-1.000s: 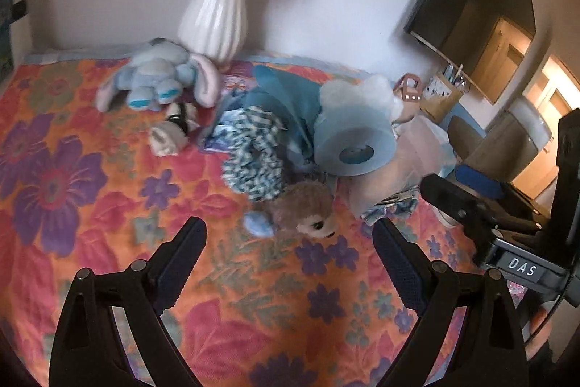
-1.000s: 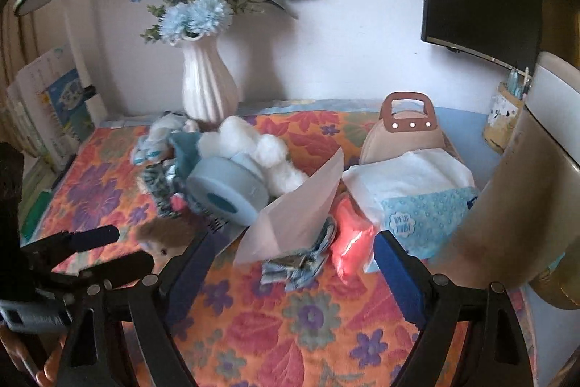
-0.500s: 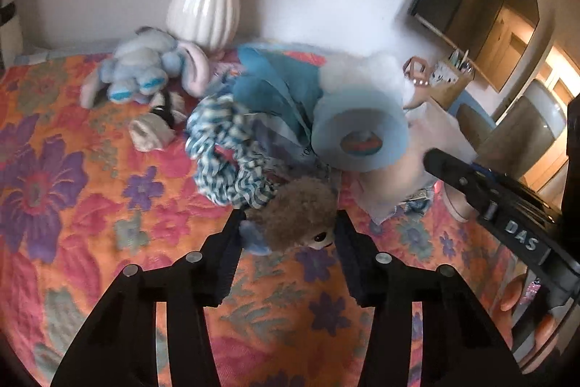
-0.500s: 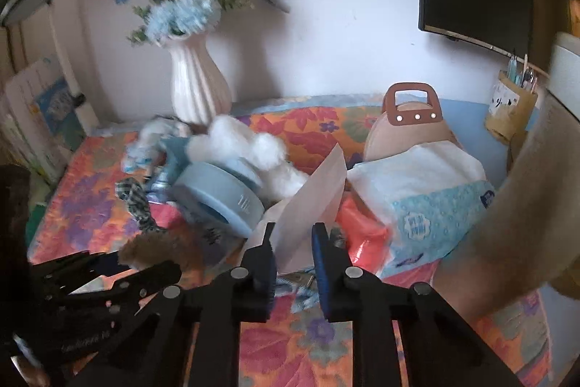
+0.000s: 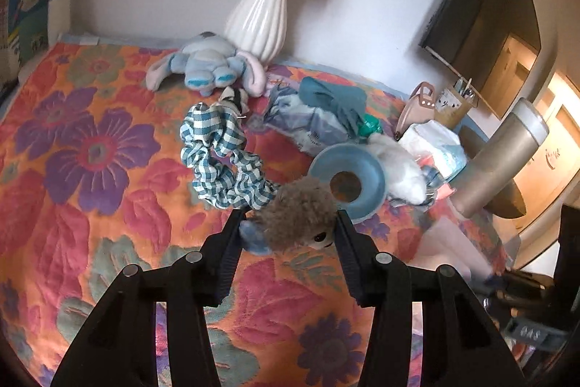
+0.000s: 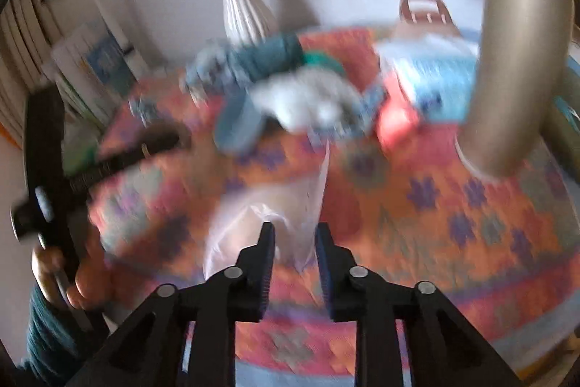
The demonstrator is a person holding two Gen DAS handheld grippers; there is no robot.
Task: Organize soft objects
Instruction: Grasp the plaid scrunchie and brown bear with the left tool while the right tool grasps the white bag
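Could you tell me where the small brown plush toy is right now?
In the left wrist view, the brown plush toy sits clamped in the left gripper, low centre, between the checked scrunchie and blue ring.

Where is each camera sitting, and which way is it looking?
Left wrist camera: sits on the left gripper, looking forward over the flowery cloth; its black fingers squeeze a brown fluffy toy.
Right wrist camera: sits on the right gripper, looking blurrily across the table; its fingers pinch a clear bag, and the person's hand shows at left.
Both see the white vase, blue ring and gold bottle.
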